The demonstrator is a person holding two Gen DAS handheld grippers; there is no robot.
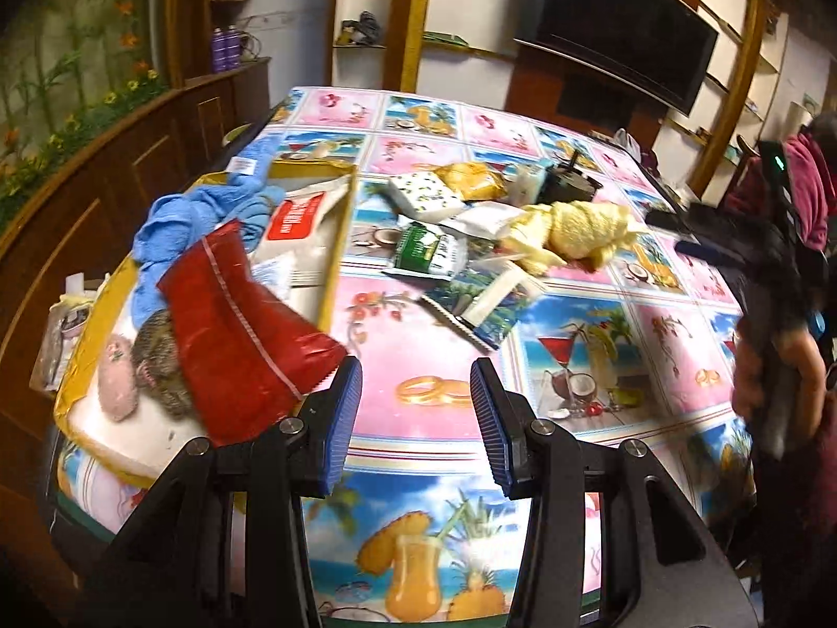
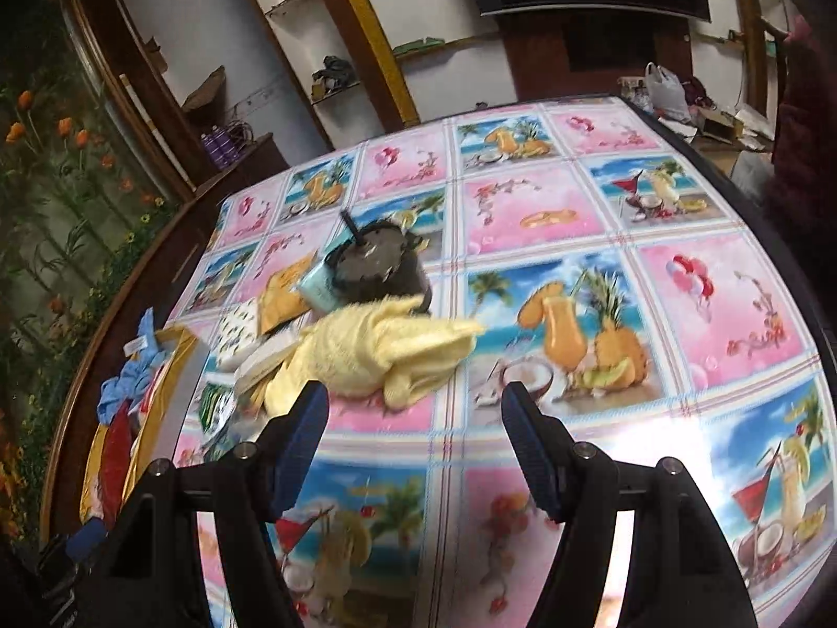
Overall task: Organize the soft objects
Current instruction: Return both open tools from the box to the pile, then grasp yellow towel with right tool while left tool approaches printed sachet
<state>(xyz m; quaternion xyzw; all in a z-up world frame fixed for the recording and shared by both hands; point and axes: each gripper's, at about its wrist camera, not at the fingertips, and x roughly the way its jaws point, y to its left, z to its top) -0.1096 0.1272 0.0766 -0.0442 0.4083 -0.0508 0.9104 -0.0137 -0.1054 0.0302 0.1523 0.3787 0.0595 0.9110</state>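
Observation:
A yellow box [image 1: 335, 240] at the table's left holds a blue cloth [image 1: 209, 209], a red pouch [image 1: 235, 329], a pink-and-grey plush toy [image 1: 141, 371] and a white packet [image 1: 303, 225]. A crumpled yellow towel [image 1: 575, 230] lies on the table among several packets [image 1: 434, 251]; it also shows in the right wrist view [image 2: 376, 350]. My left gripper [image 1: 416, 418] is open and empty, just right of the red pouch. My right gripper [image 2: 413, 450] is open and empty, just short of the yellow towel. The box also shows in the right wrist view [image 2: 172, 361].
A dark round lidded container [image 2: 376, 267] with a stick stands behind the towel. A white-green pack [image 1: 426, 191] and an orange pack [image 1: 471, 178] lie nearby. The patterned tablecloth [image 2: 628, 314] covers the table. Wooden cabinets, shelves and a TV [image 1: 617, 26] stand behind.

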